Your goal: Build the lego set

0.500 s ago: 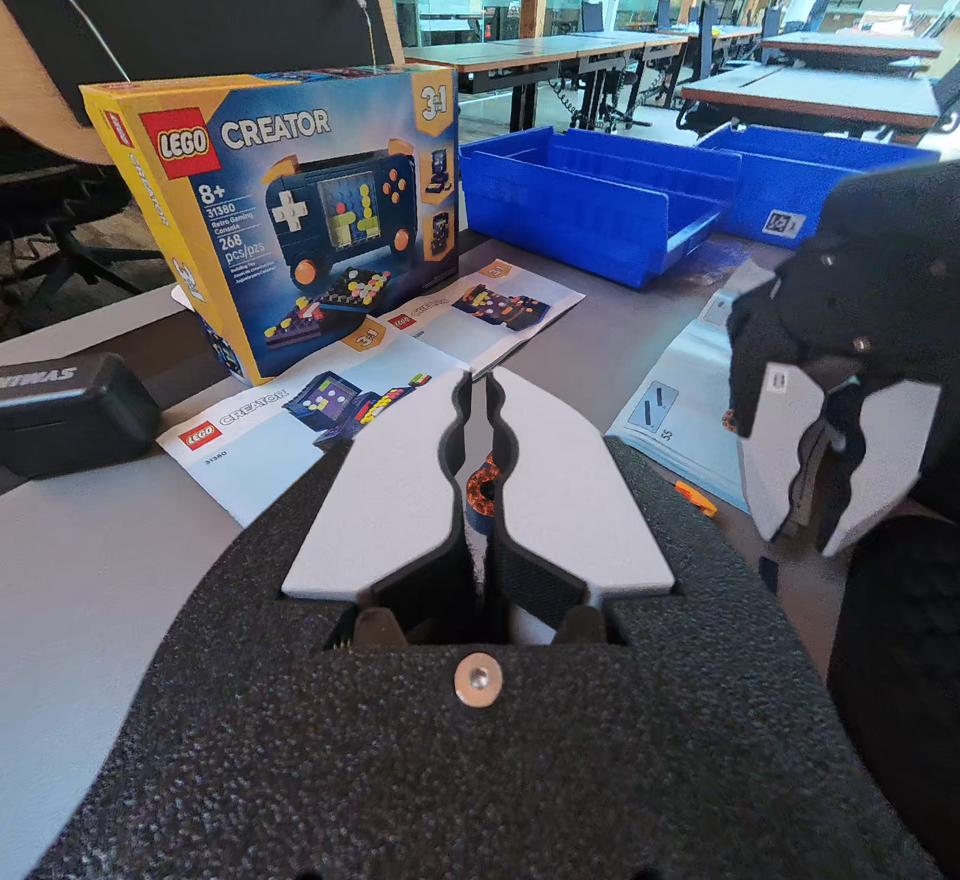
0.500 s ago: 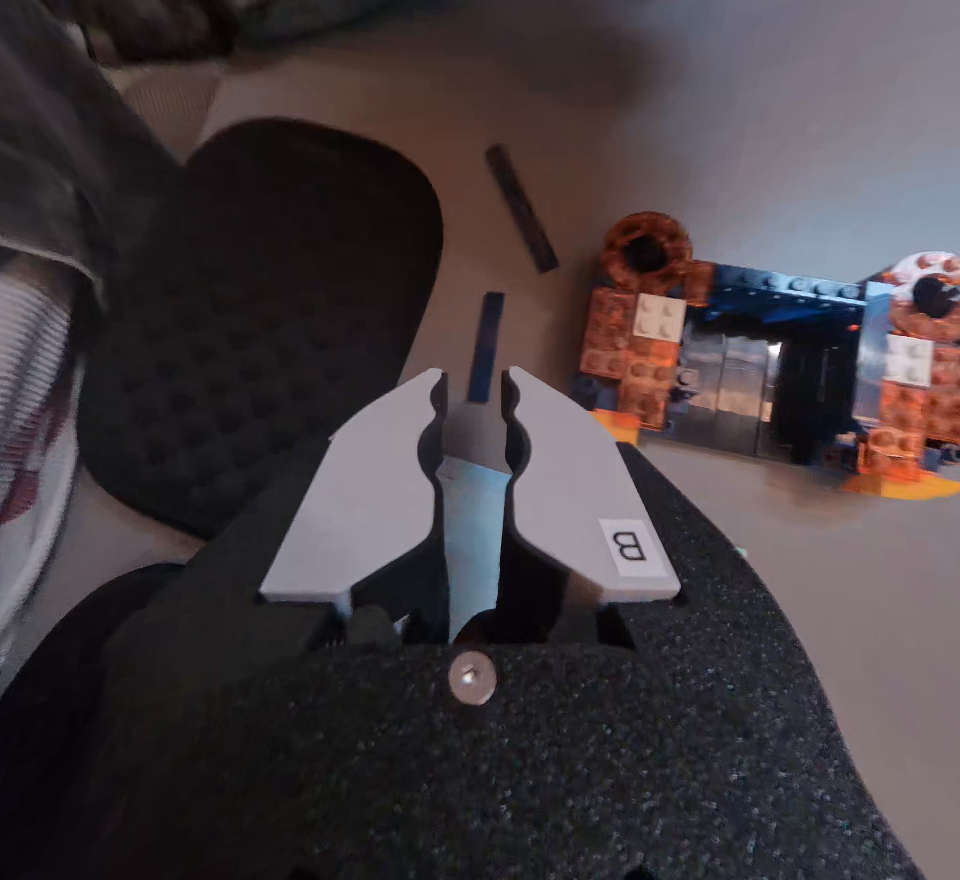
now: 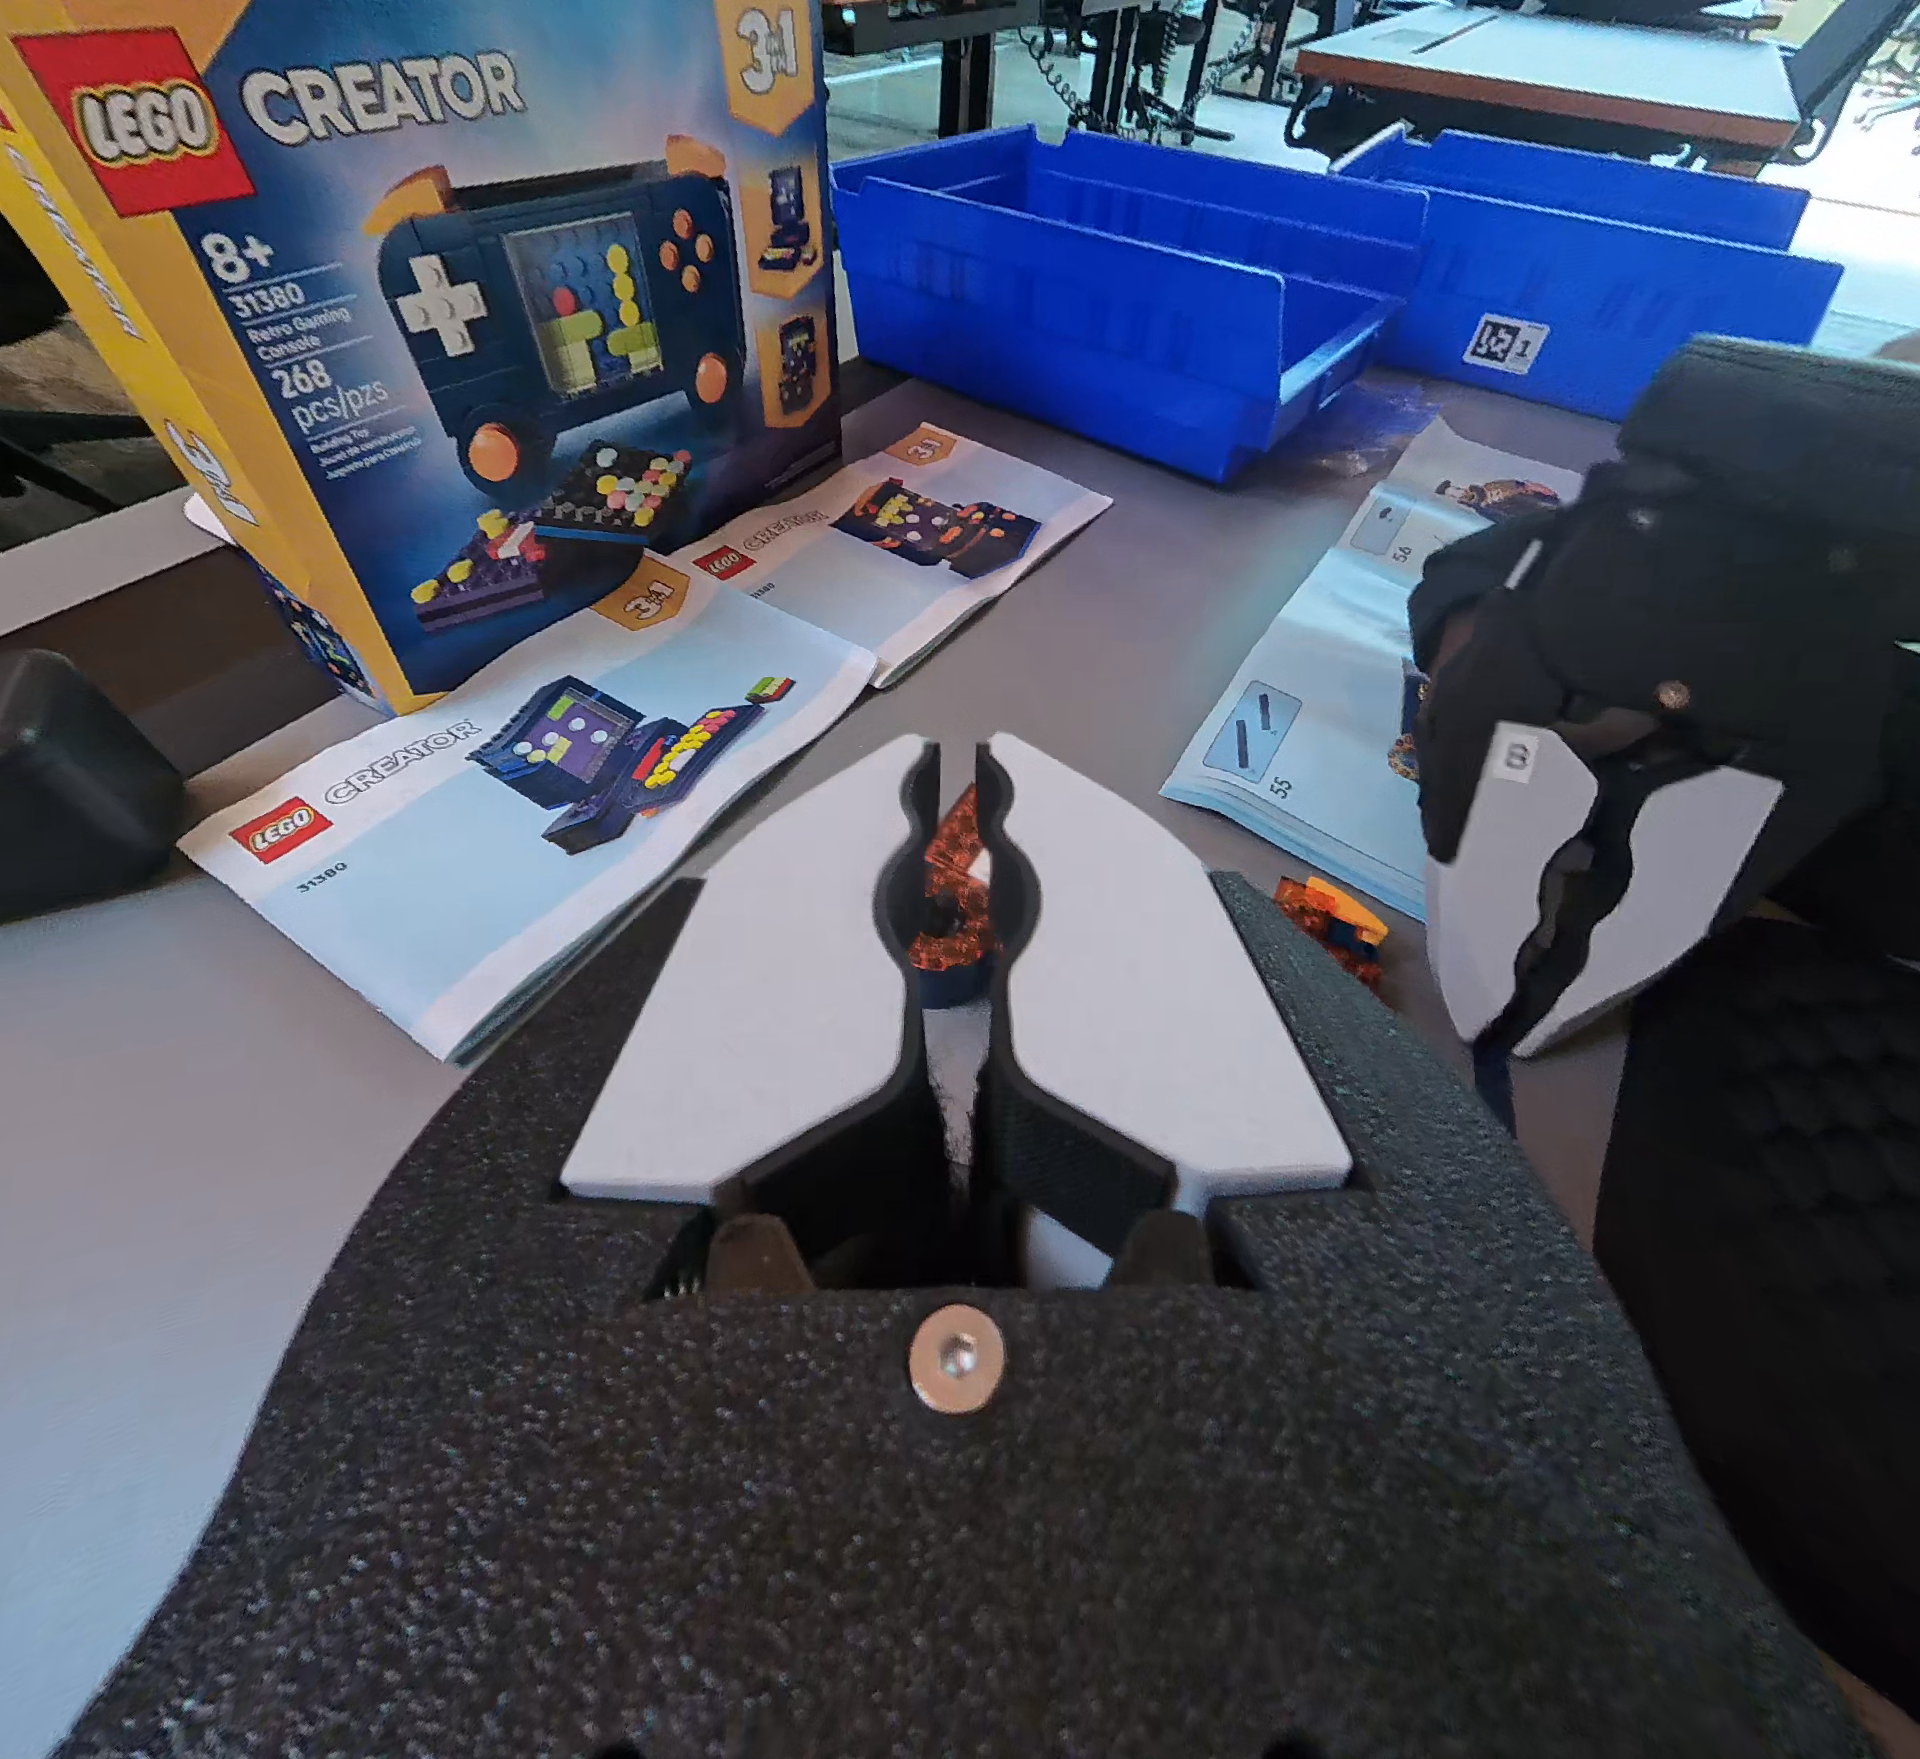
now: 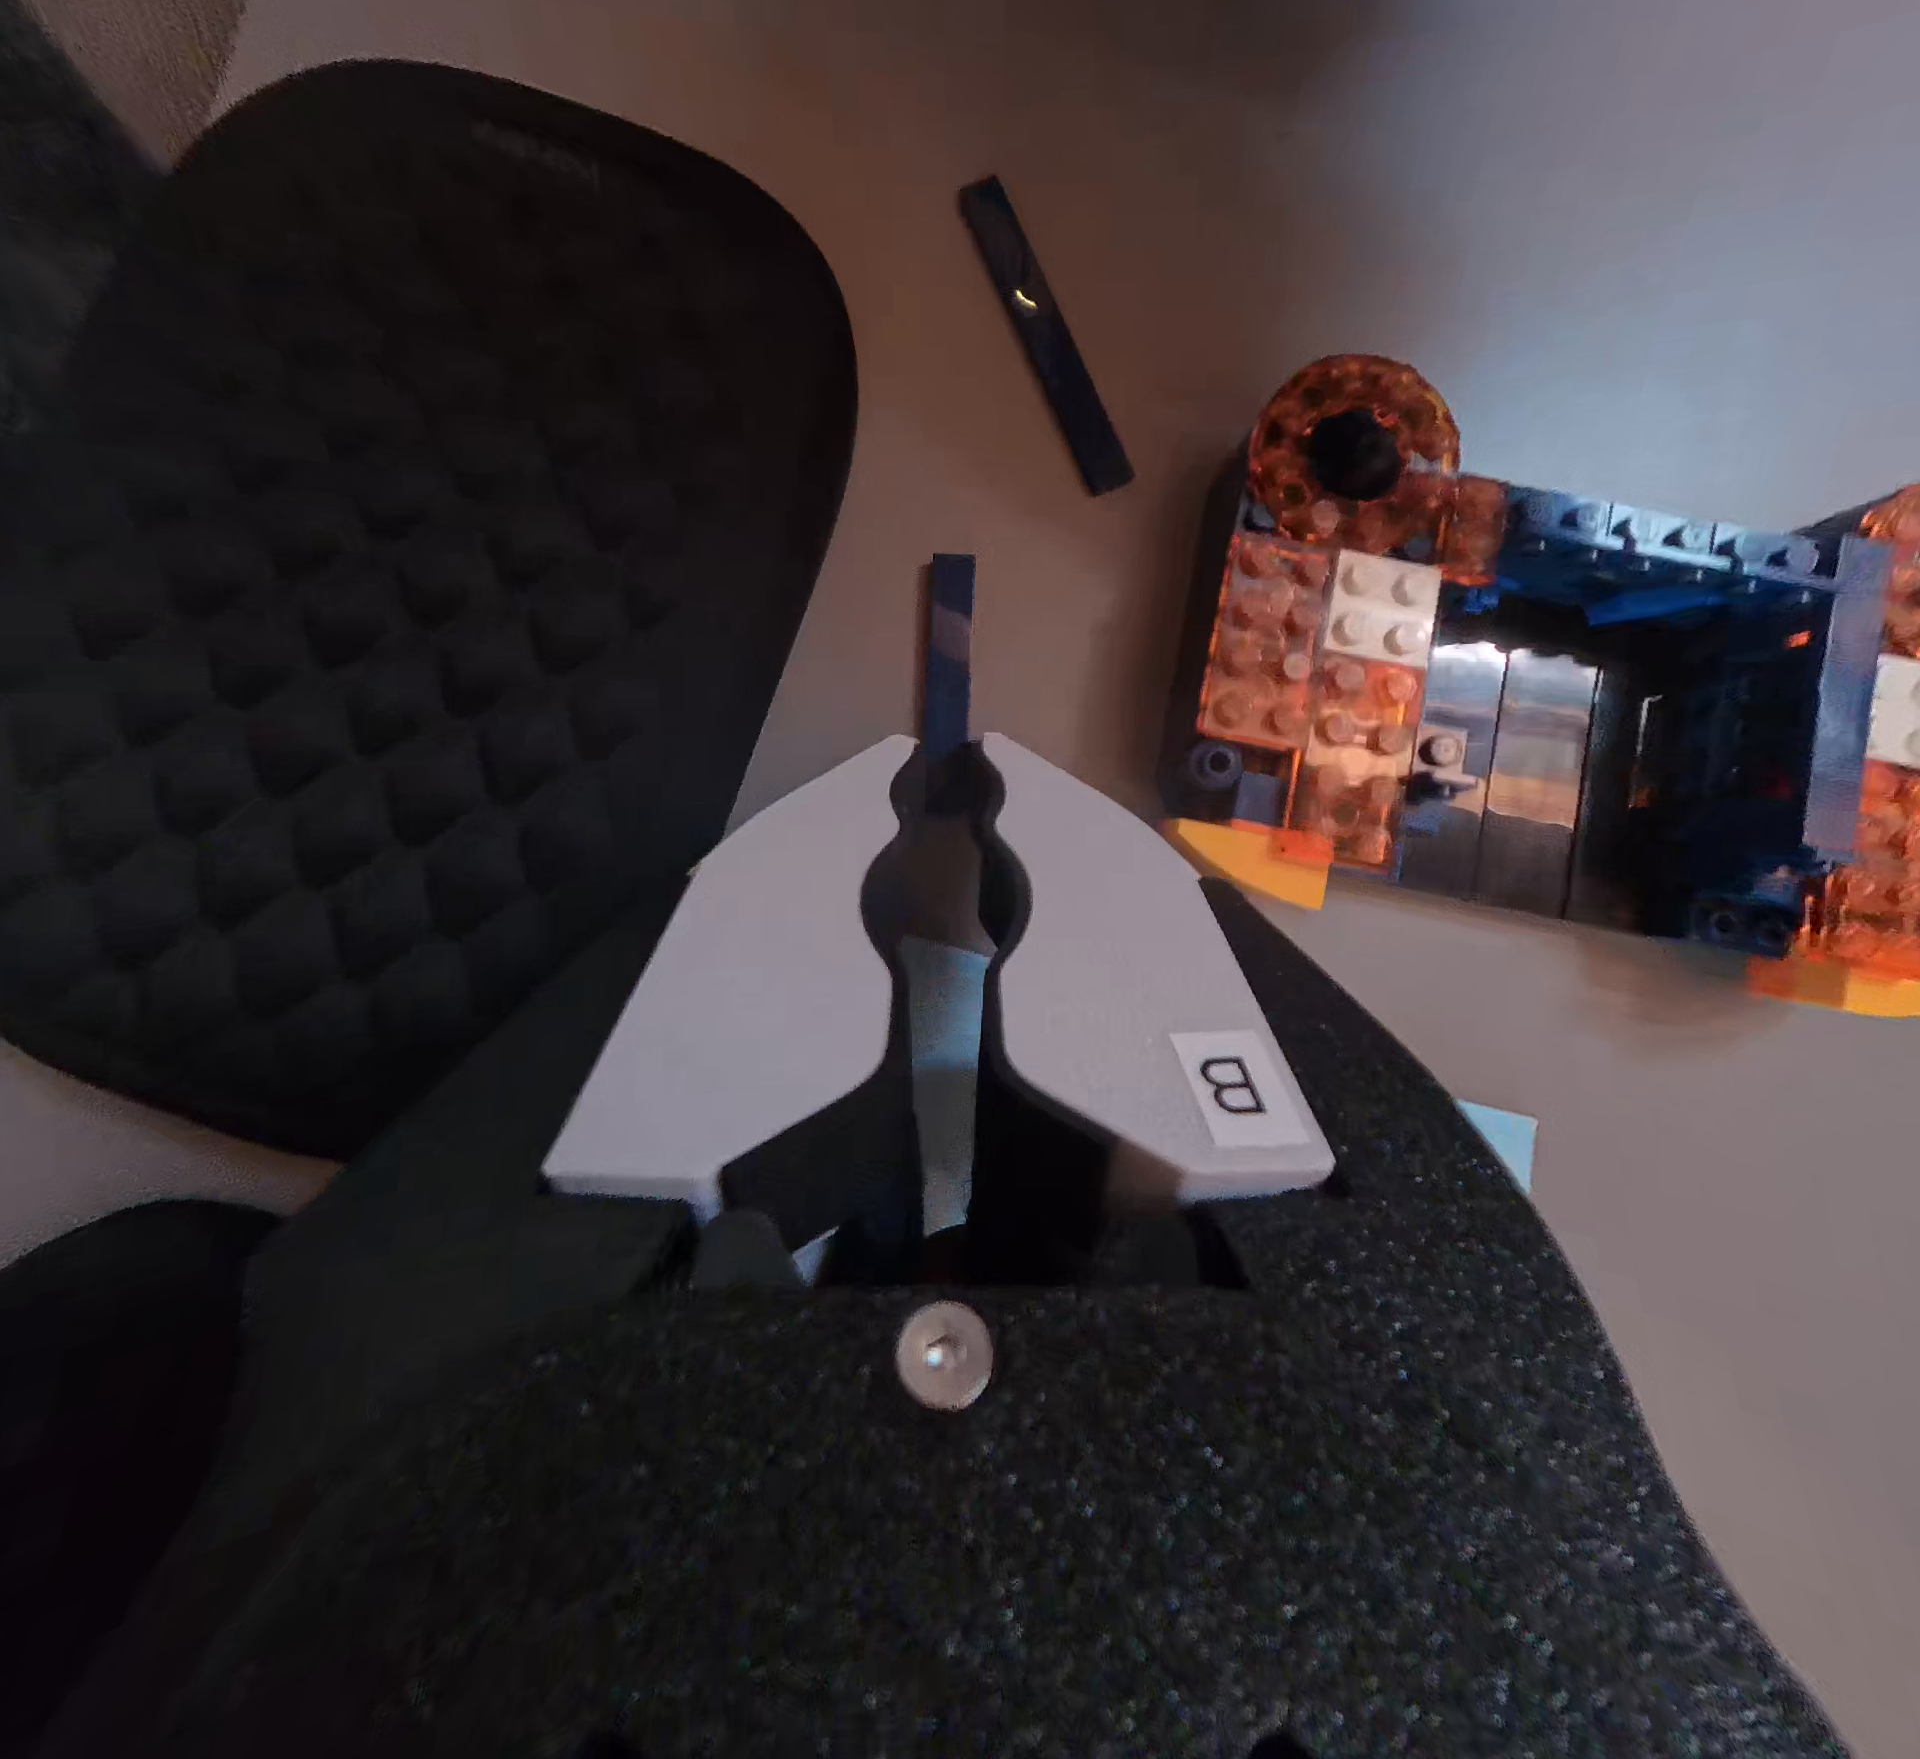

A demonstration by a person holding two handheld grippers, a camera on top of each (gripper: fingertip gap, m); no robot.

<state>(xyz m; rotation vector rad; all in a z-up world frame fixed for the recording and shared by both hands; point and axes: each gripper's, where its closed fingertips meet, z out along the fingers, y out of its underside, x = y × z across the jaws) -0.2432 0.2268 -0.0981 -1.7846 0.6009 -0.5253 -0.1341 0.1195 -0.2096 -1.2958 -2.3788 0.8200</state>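
Note:
My right gripper is shut on one end of a thin dark blue strip, which sticks out ahead of the fingertips. A second dark blue strip lies loose on the table beyond it. A dark blue and orange brick model lies flat on the table to the right. My left gripper hangs low over the table with a narrow slit between its fingers and nothing at its tips. An orange part of the model shows through the slit. The right gripper also shows in the left wrist view, pointing down.
A toy brick box stands at the back left, with two closed booklets before it and an open one to the right. Two blue bins stand behind. A black dimpled pad lies beside the right gripper. One gripper's finger ends stand about 20 centimeters off the other's.
My right jaws stood apart behind the strip lying on the table and have now closed on its end. My left gripper has moved a little forward toward the box.

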